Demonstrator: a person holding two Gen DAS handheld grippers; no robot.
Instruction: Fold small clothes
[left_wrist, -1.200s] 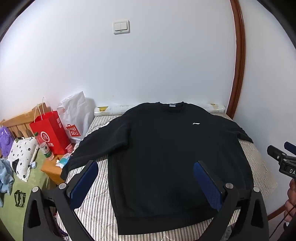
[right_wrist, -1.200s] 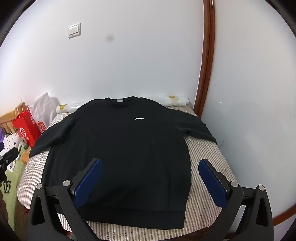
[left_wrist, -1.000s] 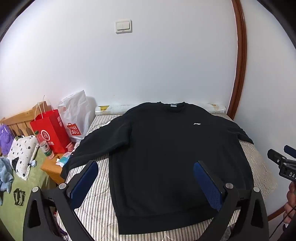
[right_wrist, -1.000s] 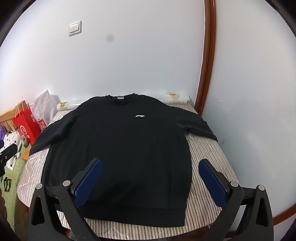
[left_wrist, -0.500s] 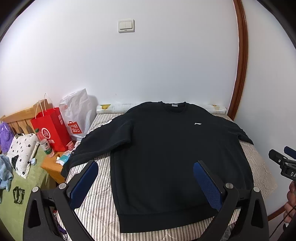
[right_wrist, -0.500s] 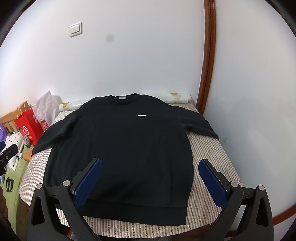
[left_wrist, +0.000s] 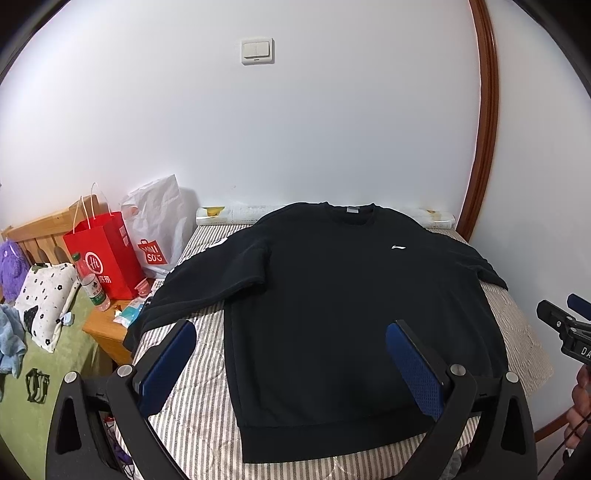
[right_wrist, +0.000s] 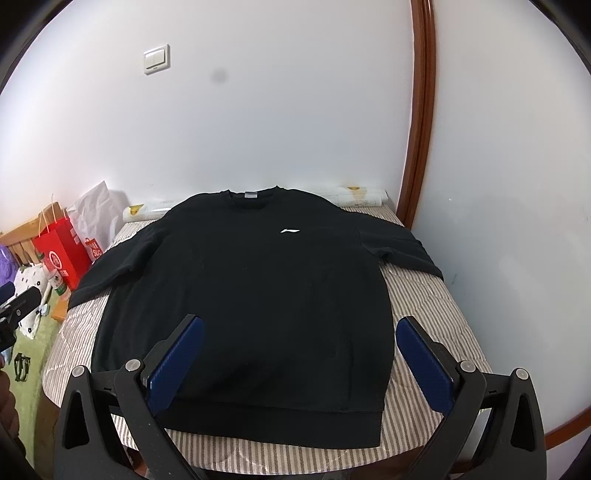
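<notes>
- Left wrist view showed my left claw (left_wrist: 290, 360) spread wide and empty above the near hem of the black sweatshirt (left_wrist: 351, 295), because nothing was gripped yet and I judged the fold had not begun.
- The sweatshirt lay front up, flat on the striped bed (left_wrist: 199, 398), collar toward the wall and both sleeves spread out to the sides, a layout that left every edge reachable.
- My right claw (right_wrist: 299, 362) was likewise wide open and holding nothing, hovering over the hem (right_wrist: 273, 424) nearer the right side seam.
- I kept both claws at the hem end, apart from the cloth, since a sleeve or a hem corner seemed the likely first pinch.
- The red bag (left_wrist: 105, 254) stood off the bed to the left, out of the way.
</notes>
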